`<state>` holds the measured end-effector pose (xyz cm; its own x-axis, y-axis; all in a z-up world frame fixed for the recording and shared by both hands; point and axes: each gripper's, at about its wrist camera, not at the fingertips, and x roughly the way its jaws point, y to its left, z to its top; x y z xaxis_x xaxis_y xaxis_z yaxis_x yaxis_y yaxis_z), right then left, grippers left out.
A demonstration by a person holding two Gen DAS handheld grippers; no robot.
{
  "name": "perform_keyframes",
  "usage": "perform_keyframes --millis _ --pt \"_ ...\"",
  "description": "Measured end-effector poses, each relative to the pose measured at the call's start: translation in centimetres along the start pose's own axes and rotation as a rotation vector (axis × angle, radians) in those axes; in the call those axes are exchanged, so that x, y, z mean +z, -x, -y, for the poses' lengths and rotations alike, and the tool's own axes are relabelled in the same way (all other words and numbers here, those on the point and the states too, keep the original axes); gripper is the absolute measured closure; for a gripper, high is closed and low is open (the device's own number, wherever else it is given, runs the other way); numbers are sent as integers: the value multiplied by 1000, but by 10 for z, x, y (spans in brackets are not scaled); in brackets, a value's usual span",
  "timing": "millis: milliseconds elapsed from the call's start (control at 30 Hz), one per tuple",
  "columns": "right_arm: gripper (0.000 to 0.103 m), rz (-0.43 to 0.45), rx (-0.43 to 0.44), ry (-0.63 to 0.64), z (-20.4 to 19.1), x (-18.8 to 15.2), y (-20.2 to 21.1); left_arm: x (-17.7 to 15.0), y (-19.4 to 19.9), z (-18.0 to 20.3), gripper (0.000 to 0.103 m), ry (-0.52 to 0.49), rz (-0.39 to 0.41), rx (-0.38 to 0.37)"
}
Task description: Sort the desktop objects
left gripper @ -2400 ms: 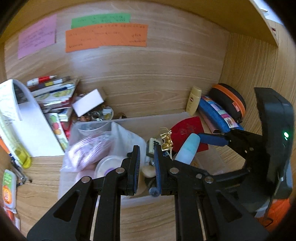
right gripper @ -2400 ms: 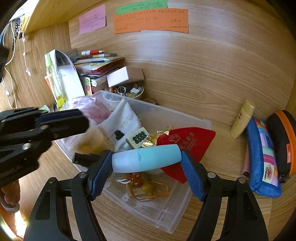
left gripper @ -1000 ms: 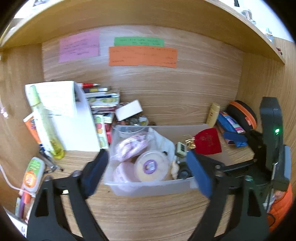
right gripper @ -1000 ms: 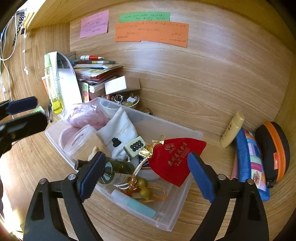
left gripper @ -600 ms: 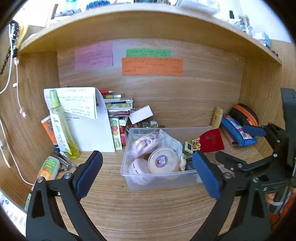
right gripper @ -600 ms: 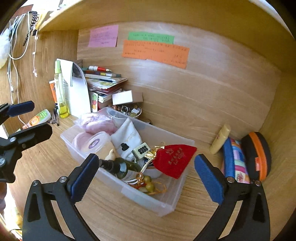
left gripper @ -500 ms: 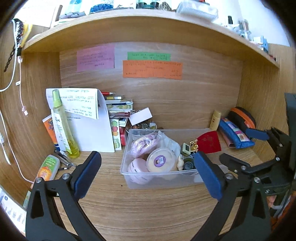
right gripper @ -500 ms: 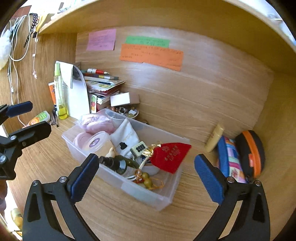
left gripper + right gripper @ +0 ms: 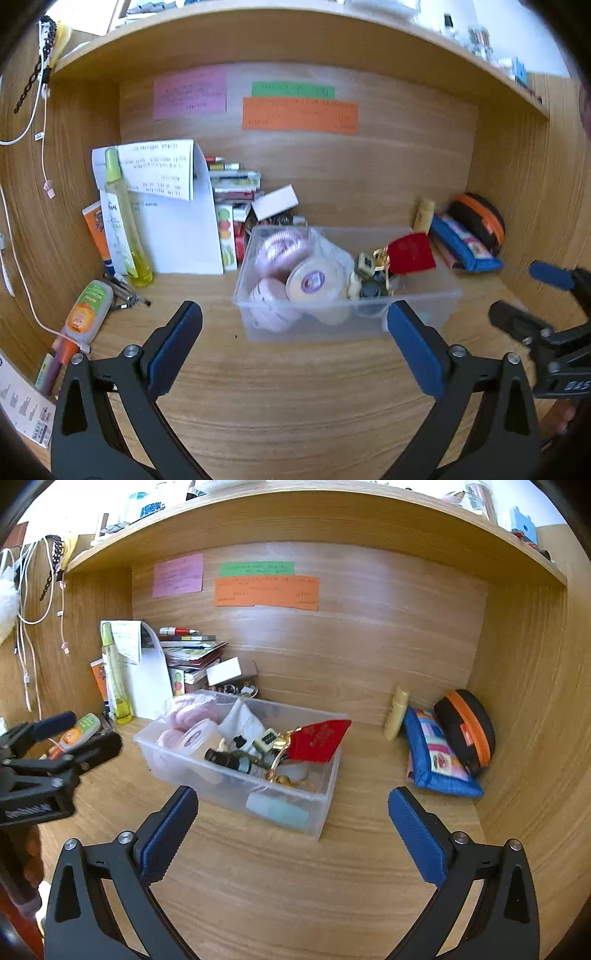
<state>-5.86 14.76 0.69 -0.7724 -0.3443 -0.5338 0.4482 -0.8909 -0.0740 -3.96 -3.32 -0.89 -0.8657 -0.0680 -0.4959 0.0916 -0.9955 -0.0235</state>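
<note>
Right now your left tool (image 9: pixel 295 332) and right tool (image 9: pixel 293 819) both gape wide with nothing between their pads, above bare worktop (image 9: pixel 295 886) low in each frame, while the clear bin (image 9: pixel 236 782) of sorted items sits mid-frame.

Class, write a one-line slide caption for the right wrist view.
Open right gripper hovers before a clear plastic bin of sorted desk items, including a red pouch.

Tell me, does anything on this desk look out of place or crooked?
The red pouch hangs over the bin's far rim instead of lying inside. A white box sits tilted against the books. Nothing looks spilled.
</note>
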Motion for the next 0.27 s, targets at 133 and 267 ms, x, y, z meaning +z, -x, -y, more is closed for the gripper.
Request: perform_keyframes --millis 133,267 --pt "0 -7 -9 -9 -2 -4 5 -7 -3 3 1 -20 -12 0" --pt "0 -22 -15 -15 -2 -6 1 -9 -2 7 1 -33 0 -13"
